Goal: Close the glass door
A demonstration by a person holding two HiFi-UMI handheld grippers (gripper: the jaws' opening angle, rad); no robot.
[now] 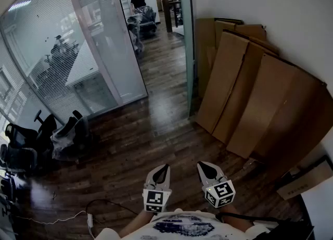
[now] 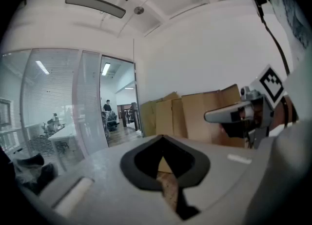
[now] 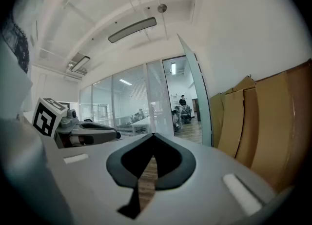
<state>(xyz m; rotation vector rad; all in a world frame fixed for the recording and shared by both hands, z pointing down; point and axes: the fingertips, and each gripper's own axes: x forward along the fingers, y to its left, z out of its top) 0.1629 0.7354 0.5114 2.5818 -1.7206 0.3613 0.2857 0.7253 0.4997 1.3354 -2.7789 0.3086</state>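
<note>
The left gripper [image 1: 164,168] and the right gripper [image 1: 203,167] hung side by side over the near edge of the floor [image 1: 130,150], jaws pressed together with nothing in them. The glass door [image 1: 188,51] stood open at the far edge, beside leaning cardboard [image 1: 244,93].

Glass door [image 1: 188,51] open; cardboard sheets [image 1: 250,93] against wall [image 1: 270,4].

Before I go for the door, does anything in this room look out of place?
Nothing looks spilled or broken. Large cardboard sheets lean against the right wall, next to the open glass door. A loose cable trails over the wood floor at the lower left of the head view.
</note>
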